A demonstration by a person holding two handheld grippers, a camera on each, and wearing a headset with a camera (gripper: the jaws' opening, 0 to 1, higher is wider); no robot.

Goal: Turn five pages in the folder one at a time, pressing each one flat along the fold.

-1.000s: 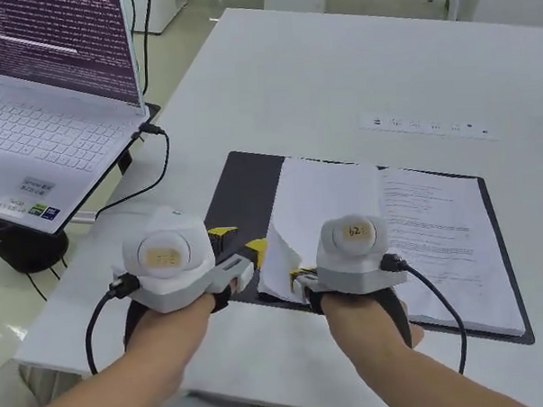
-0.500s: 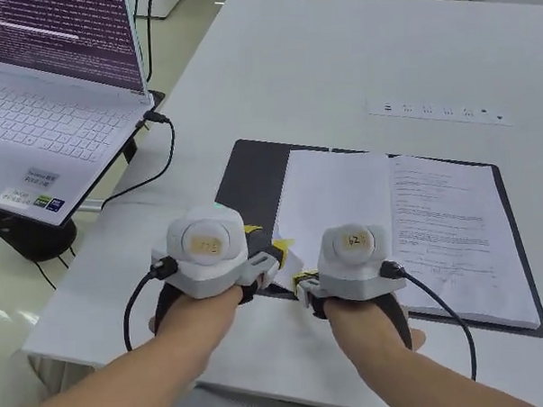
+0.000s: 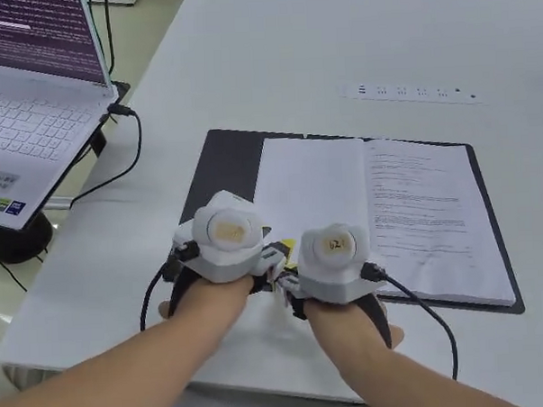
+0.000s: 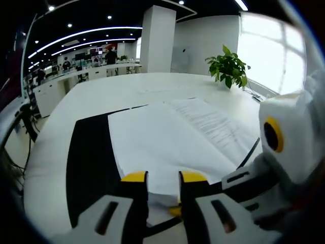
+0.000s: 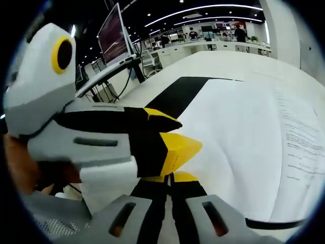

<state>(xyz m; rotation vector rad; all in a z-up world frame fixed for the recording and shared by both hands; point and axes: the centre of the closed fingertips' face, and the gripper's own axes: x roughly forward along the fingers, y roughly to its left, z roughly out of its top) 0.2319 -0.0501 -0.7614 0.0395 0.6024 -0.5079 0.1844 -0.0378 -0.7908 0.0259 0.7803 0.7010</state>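
A: Your folder (image 3: 229,165) lies open near the front edge of the bench (image 3: 337,56). A blank page (image 3: 307,188) lies flat on its left half and a printed page (image 3: 425,215) on its right.

B: Both your tools sit at the blank page's near edge, almost touching each other. Your left tool (image 4: 163,179) has its jaws a little apart, with the sheet's edge at their tips.

A: Your right tool (image 5: 176,179) has its jaws pressed together. Whether a sheet is pinched between them, I cannot tell, because the left tool blocks much of that view.

B: Mind how this handles. I'd judge the sheets thin, light and limp. They will buckle if you push them and could tear at the binding if you yank.

A: So take the printed page at its free outer corner, nearest the bench's front edge. Take one sheet only and lift it over gently.

B: Then run closed jaws along the fold (image 3: 369,208) with light pressure.
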